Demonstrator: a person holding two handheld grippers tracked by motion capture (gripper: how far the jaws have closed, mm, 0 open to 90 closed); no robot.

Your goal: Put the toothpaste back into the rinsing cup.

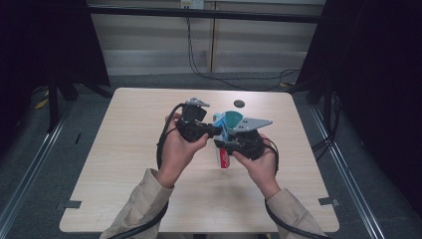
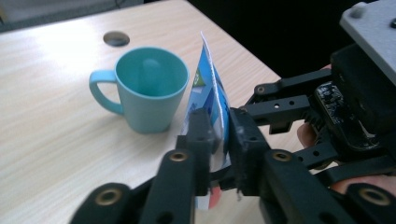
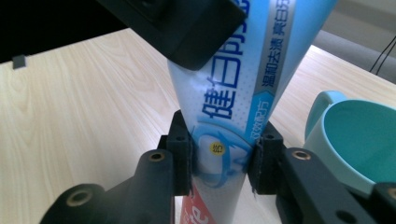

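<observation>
A blue and white toothpaste tube (image 1: 225, 157) with a red lower end stands upright over the table, held between both grippers. My right gripper (image 3: 222, 154) is shut on the tube (image 3: 233, 93) across its narrower lower part, pads pressed on both sides. My left gripper (image 2: 220, 135) pinches the flat upper part of the tube (image 2: 210, 88) from the other side. In the high view the left gripper (image 1: 216, 130) and the right gripper (image 1: 225, 145) meet at the table's middle. A teal mug (image 1: 233, 118) stands upright and empty just behind the tube.
The light wooden table (image 1: 124, 149) has a dark round hole (image 1: 239, 103) near its far edge, behind the mug (image 2: 149, 88). Black curtains hang at both sides. Cables lie on the floor beyond the table.
</observation>
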